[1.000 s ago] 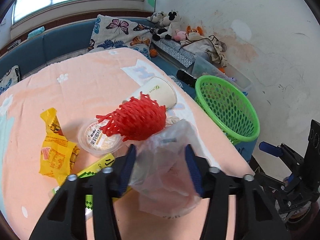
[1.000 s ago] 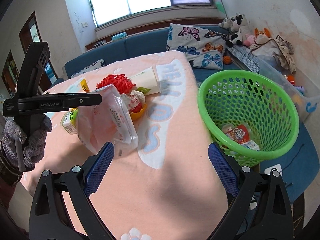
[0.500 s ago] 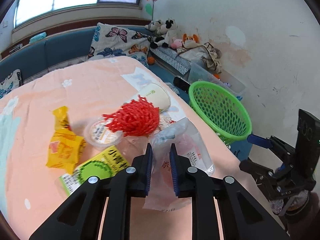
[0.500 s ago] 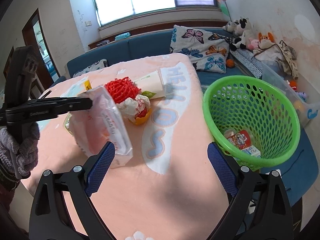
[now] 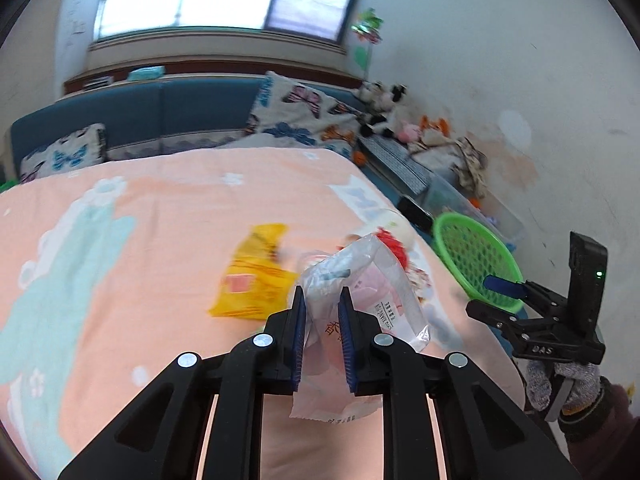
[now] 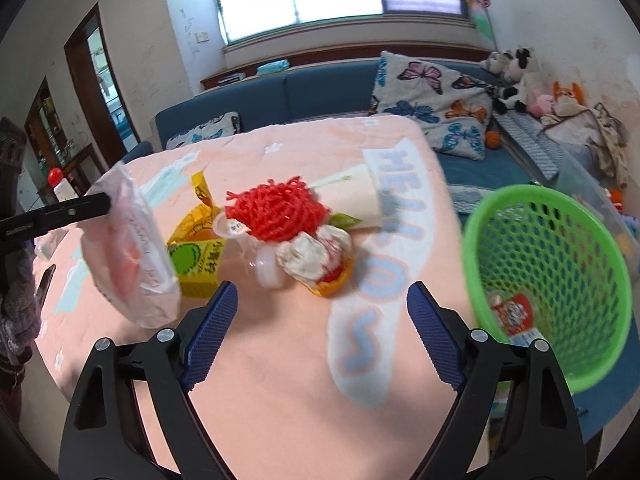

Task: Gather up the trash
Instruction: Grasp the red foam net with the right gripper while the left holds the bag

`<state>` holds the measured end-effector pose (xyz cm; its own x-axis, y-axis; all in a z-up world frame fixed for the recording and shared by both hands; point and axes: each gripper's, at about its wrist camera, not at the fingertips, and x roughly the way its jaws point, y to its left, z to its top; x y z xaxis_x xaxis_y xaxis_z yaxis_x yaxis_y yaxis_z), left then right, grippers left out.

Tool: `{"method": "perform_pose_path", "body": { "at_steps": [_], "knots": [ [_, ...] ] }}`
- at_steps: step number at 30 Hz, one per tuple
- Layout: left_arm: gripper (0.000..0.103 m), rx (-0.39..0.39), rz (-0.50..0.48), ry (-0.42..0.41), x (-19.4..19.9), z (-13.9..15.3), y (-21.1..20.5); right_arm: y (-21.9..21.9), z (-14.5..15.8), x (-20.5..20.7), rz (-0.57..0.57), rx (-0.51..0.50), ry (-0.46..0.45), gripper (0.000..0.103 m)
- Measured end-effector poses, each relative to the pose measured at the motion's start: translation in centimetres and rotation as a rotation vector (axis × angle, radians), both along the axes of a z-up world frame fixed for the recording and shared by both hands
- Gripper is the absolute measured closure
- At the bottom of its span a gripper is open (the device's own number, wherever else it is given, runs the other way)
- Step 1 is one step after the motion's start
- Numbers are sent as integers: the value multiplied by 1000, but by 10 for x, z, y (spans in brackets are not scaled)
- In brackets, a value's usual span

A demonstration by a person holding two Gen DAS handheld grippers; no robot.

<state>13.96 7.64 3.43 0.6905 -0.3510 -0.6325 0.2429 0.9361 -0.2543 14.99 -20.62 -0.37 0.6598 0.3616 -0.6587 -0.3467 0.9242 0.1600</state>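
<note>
Clear crinkled plastic bag point(image 5: 362, 280) is held clamped, lifted off the peach table point(image 6: 280, 360), by the left gripper point(image 5: 322, 334), the right gripper point(image 6: 320, 332) gapes empty, two wrappers are seen in the green mesh basket point(image 6: 580, 216), and several scraps remain uncollected.

My left gripper point(image 5: 322, 312) is raised, fingers clamped nearly together on a plastic bag point(image 5: 360, 280). My right gripper point(image 6: 320, 336) is level, fingers spread wide.

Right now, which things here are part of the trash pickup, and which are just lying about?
Job:
left gripper, shut on plastic bag
green basket
red foam net
paper cup
yellow wrapper
crumpled wrapper

Lying about:
butterfly pillow
plush toys
</note>
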Motion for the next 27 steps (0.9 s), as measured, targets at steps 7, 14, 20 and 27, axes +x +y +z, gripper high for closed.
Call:
{"method": "perform_pose_path", "body": {
  "at_steps": [7,14,20,27],
  "knots": [
    [87,-11,57,6,-9,-3,32,35,-5,30,56,-21,7,21],
    [87,-19,55,20,-10,-11,38,59,-16,57,74,-74,12,24],
    [87,-25,48,24,-7,-14,39,66,-24,72,74,-89,22,27],
    [87,-30,46,27,-5,-15,38,68,-34,78,68,-107,34,47]
  ]
}}
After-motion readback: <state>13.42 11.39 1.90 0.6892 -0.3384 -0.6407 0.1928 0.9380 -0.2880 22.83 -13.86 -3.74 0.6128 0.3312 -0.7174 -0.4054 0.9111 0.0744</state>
